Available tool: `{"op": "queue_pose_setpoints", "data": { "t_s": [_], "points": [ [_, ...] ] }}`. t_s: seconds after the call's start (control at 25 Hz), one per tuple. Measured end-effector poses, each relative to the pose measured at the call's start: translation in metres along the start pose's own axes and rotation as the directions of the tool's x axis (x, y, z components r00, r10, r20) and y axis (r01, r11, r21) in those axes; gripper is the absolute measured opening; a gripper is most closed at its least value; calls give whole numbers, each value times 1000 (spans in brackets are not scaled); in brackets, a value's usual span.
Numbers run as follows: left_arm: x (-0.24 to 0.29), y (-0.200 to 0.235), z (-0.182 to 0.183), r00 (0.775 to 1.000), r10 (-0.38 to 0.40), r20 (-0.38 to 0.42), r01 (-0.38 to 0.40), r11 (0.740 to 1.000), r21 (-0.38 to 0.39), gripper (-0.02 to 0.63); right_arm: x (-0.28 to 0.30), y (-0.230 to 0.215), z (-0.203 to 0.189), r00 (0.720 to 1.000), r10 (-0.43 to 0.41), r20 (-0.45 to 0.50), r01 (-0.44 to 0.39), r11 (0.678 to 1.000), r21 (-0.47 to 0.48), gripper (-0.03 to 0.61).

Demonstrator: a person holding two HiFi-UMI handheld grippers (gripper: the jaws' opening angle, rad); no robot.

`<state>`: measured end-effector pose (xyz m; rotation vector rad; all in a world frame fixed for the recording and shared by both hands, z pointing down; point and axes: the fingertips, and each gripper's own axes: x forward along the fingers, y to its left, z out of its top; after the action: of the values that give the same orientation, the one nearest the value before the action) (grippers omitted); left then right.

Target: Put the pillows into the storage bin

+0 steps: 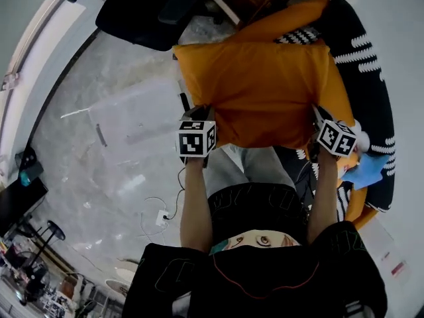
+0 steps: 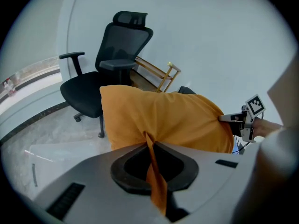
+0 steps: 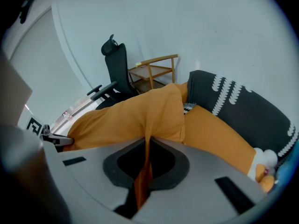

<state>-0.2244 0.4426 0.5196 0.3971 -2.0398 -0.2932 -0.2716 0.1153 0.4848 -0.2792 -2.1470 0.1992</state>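
An orange pillow [image 1: 265, 91] hangs in the air in front of me, held by its near edge at both lower corners. My left gripper [image 1: 199, 121] is shut on the left corner, and the fabric [image 2: 154, 171] is pinched between its jaws. My right gripper [image 1: 321, 128] is shut on the right corner, with fabric [image 3: 145, 167] clamped the same way. A clear plastic storage bin [image 1: 136, 121] stands on the floor to the left of the pillow. A second orange pillow [image 3: 219, 134] lies on the dark patterned seat [image 3: 247, 111] at the right.
A black office chair [image 2: 110, 69] stands beyond the bin, and a wooden rack [image 2: 159, 73] is behind it by the wall. A white power strip [image 1: 161, 218] with cables lies on the marble floor near my legs. A blue object [image 1: 366, 171] rests on the dark seat.
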Motion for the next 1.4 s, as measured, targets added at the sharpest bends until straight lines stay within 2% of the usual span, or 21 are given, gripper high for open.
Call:
{"op": "queue_pose_setpoints", "data": {
  "t_s": [0.16, 0.44, 0.72, 0.84, 1.04, 1.4],
  "points": [
    [-30, 62, -28, 1000, 21, -2, -21, 998, -62, 14, 23, 65, -18, 998, 32, -45, -34, 998, -45, 11],
    [-90, 164, -72, 996, 91, 9, -88, 980, -176, 15, 64, 183, -45, 983, 125, -133, -143, 981, -133, 11],
    [-149, 274, -108, 980, 195, 30, -182, 950, -254, 18, 107, 306, -72, 945, 238, -226, -283, 939, -195, 12],
    [-172, 315, -126, 969, 246, 6, -235, 932, -276, 18, 123, 352, -89, 921, 277, -275, -339, 917, -210, 12],
    [-195, 373, -155, 951, 308, -23, -300, 903, -309, 18, 150, 410, -119, 886, 298, -355, -395, 887, -240, 12],
    [-206, 453, -200, 929, 367, -48, -360, 867, -343, 15, 191, 476, -172, 842, 308, -442, -441, 866, -237, 14]
  ]
}}
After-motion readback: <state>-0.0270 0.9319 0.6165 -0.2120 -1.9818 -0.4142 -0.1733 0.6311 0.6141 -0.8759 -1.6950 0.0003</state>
